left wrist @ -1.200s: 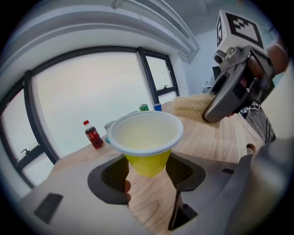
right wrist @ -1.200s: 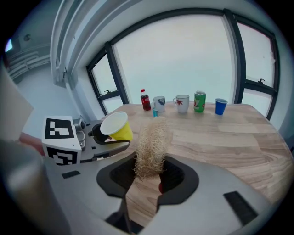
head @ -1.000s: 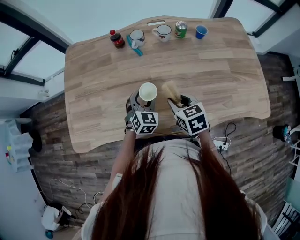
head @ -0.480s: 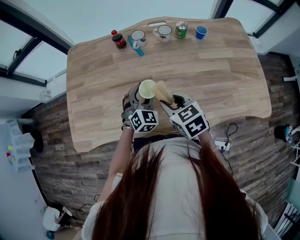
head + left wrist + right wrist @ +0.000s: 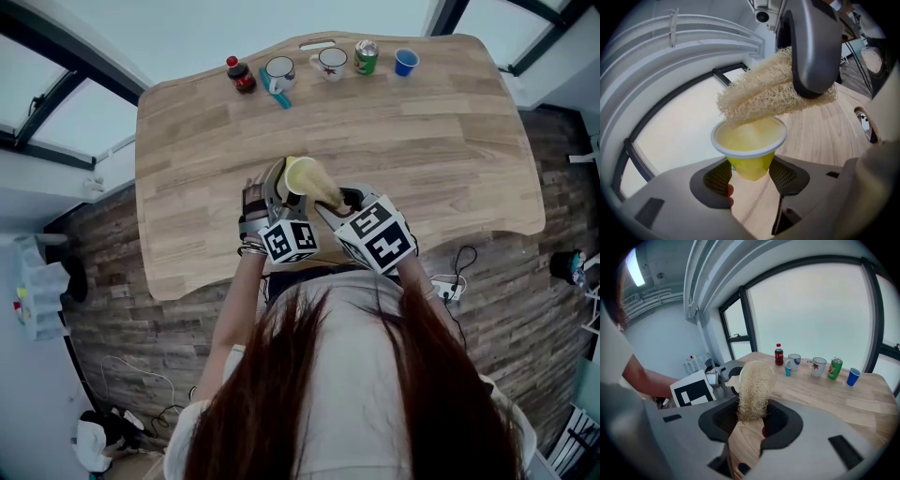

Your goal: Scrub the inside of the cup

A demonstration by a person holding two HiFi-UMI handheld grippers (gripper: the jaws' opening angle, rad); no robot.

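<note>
Left claw point(image 5: 749, 177) is clamped on the base of the small yellow plastic cup with white rim point(image 5: 749, 143), held at frame centre above the wooden tabletop point(image 5: 422, 141). Right claw point(image 5: 751, 420) grips the pale fibrous loofah scrubber point(image 5: 754, 385), whose tip is at the cup mouth.

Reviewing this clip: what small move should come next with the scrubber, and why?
Probably push the loofah deeper into the yellow cup. The right gripper is clamped on the loofah, whose tip only reaches the cup's rim, and the left gripper grips the cup's lower body.
</note>
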